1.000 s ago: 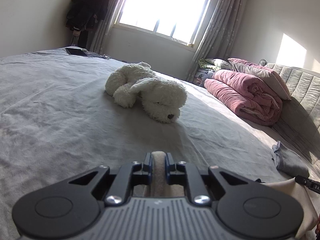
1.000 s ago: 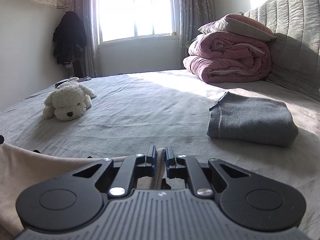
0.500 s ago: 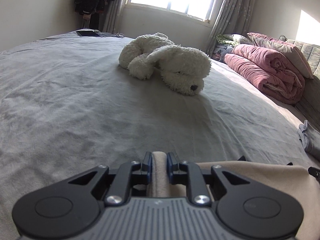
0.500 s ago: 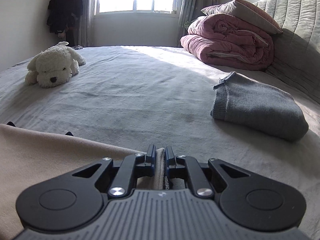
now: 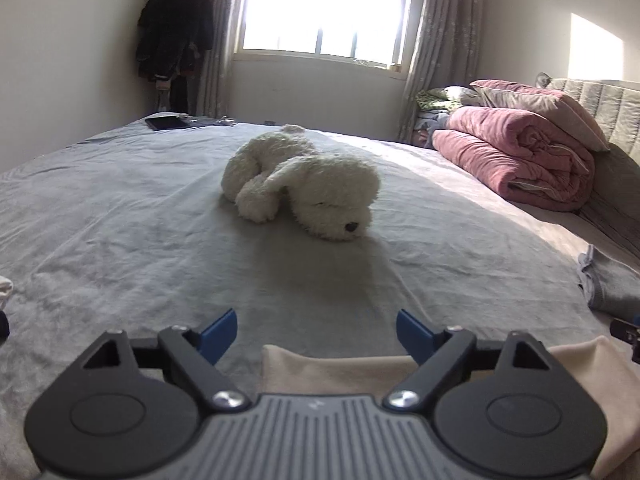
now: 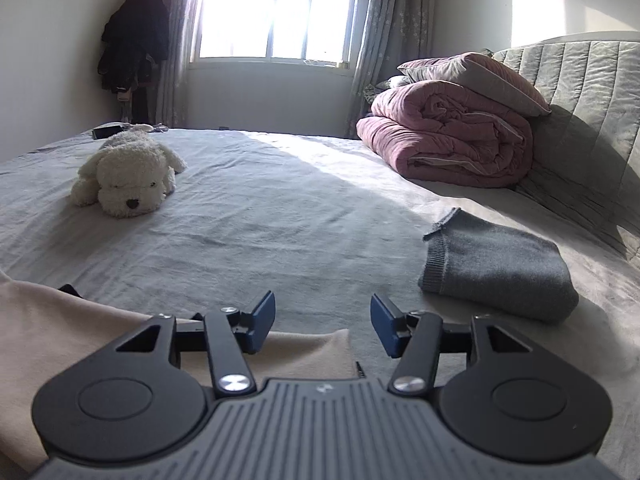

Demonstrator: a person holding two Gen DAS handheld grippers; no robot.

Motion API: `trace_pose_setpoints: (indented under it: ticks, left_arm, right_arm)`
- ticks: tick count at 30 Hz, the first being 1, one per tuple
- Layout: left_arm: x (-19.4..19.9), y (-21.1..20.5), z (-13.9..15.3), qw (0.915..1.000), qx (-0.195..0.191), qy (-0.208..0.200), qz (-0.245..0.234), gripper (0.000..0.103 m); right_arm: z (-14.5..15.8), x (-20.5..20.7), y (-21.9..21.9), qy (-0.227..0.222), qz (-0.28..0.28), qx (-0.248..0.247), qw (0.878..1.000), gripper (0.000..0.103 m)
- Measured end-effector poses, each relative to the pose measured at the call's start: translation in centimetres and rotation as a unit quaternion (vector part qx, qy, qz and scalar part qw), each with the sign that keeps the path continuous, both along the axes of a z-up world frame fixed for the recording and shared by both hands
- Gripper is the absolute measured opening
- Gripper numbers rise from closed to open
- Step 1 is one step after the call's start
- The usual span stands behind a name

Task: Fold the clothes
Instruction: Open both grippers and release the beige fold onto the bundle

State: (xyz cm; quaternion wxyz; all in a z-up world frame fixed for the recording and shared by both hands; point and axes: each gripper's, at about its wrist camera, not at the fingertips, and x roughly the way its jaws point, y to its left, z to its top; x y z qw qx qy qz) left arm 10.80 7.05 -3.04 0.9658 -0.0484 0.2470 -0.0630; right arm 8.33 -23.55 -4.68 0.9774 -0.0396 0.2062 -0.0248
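A beige garment lies flat on the grey bed sheet just under both grippers. In the left wrist view my left gripper is open, its blue pads spread over the garment's far edge. In the right wrist view the garment spreads to the left, and my right gripper is open above its right corner. Neither gripper holds anything. A folded grey sweater lies on the bed to the right, also at the right edge of the left wrist view.
A white plush dog lies mid-bed, also in the right wrist view. A rolled pink quilt with a pillow on it sits against the padded headboard. A dark tablet lies at the far bed edge. Coats hang beside the window.
Both grippers were shut on the beige garment's edge and lowered it onto the bed. Now both have opened and let it go; it lies flat on the sheet.
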Motion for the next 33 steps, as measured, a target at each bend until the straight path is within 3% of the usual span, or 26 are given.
trace_pose_setpoints:
  ticks: [6,12,14,20,24,27,33]
  left_arm:
    - [0.1,-3.9,-1.3,0.9972,-0.014,0.034,-0.065,0.101]
    - [0.5,-4.7,-3.5,0.9963,-0.016,0.059,-0.060,0.102]
    - [0.8,-4.7,-4.5,0.9963,-0.011,0.067,-0.053,0.102]
    - [0.7,-3.6,-5.0,0.9971,0.044,0.053,-0.032,0.102]
    - [0.7,-1.0,-4.9,0.9982,0.026,0.051,-0.018,0.101]
    - [0.6,-0.6,-4.6,0.9978,0.045,0.048,-0.002,0.102]
    - [0.0,-0.8,-3.3,0.9985,-0.002,0.055,0.001,0.102]
  right_arm:
    - [-0.3,-0.2,4.5,0.029,0.075,0.031,0.996,0.057]
    - [-2.0,0.7,7.1,0.070,0.086,0.038,0.993,0.057]
    - [-2.9,1.1,7.1,0.090,0.088,0.036,0.991,0.057]
    - [-3.4,0.9,5.0,0.084,0.076,0.013,0.993,0.059]
    - [-3.5,1.2,0.5,0.088,0.051,0.059,0.993,0.059]
    - [-3.4,1.0,-0.9,0.085,0.028,0.060,0.994,0.047]
    - [-1.9,0.0,1.2,0.075,0.034,0.060,0.995,0.055]
